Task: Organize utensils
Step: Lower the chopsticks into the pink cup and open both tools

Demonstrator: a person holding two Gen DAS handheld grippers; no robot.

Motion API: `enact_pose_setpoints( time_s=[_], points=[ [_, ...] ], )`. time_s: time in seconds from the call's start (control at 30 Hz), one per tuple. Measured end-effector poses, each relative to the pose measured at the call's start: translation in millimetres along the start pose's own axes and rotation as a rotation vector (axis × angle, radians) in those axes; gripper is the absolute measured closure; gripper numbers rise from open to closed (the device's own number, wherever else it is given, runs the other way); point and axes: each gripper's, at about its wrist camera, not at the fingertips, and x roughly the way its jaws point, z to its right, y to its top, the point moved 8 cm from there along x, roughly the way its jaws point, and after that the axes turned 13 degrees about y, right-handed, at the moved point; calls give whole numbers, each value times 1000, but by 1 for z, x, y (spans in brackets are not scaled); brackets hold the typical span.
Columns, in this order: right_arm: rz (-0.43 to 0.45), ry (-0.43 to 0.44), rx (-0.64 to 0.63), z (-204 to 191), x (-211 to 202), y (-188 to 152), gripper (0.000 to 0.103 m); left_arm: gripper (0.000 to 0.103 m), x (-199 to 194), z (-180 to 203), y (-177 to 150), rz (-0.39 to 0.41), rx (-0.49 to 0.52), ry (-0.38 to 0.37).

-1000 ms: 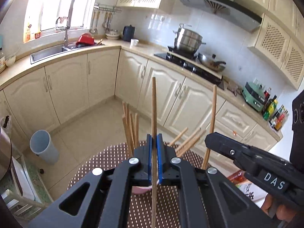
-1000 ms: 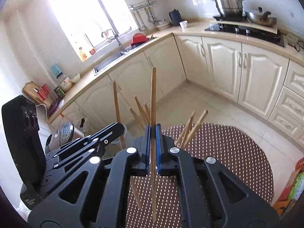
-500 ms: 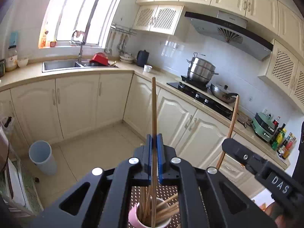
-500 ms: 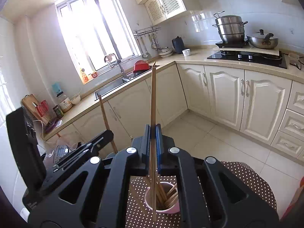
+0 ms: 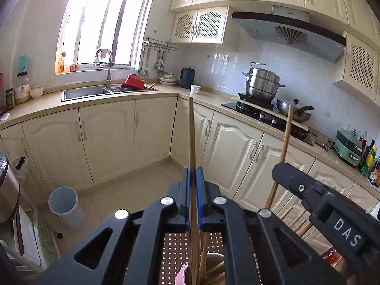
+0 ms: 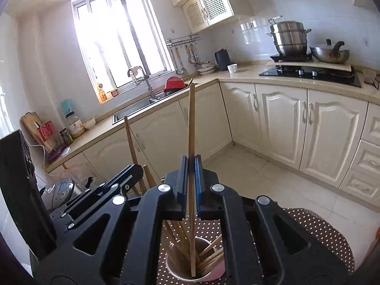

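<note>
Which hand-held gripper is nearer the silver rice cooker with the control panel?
Left. In the right wrist view, the left hand-held gripper sits between the right hand-held gripper and the silver rice cooker, which lies beyond it.

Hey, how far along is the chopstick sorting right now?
Several chopsticks already stand in the pink cup on the dotted mat. In hand: the left tool and right tool each clamp one upright chopstick above the cup. Left: lowering and releasing both. Any loose chopsticks elsewhere aren't visible.

White letters "DAS" stand on the black body of the right gripper (image 5: 292,180); no other text is legible.
</note>
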Motion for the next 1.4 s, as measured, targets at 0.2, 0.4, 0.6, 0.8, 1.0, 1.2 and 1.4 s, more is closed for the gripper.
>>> enact_pose_setpoints(
  time_s=[0.2,0.4,0.6,0.8,1.0,1.2,1.4],
  points=[
    [-14,11,-49,-8,-7,-3,97,98,-3,-2,-19,-39,20,-8],
    [-39,2,-102,-16,-18,-11,97,97,-12,-5,-38,-73,73,-10],
    [-70,-9,-106,-19,-26,-22,97,97,-19,-12,-59,-131,91,-6],
    [-114,-16,-98,-22,-32,-37,97,97,-25,-13,-67,-188,109,-33],
    [-158,-24,-35,-16,-35,-56,97,97,-23,-17,-79,-279,122,-37],
    [-217,-22,7,-14,-30,-77,97,97,-19,-22,-94,-364,161,-32],
    [-229,-26,41,-13,-29,-79,97,78,-19,-31,-99,-392,161,-8]
  ],
)
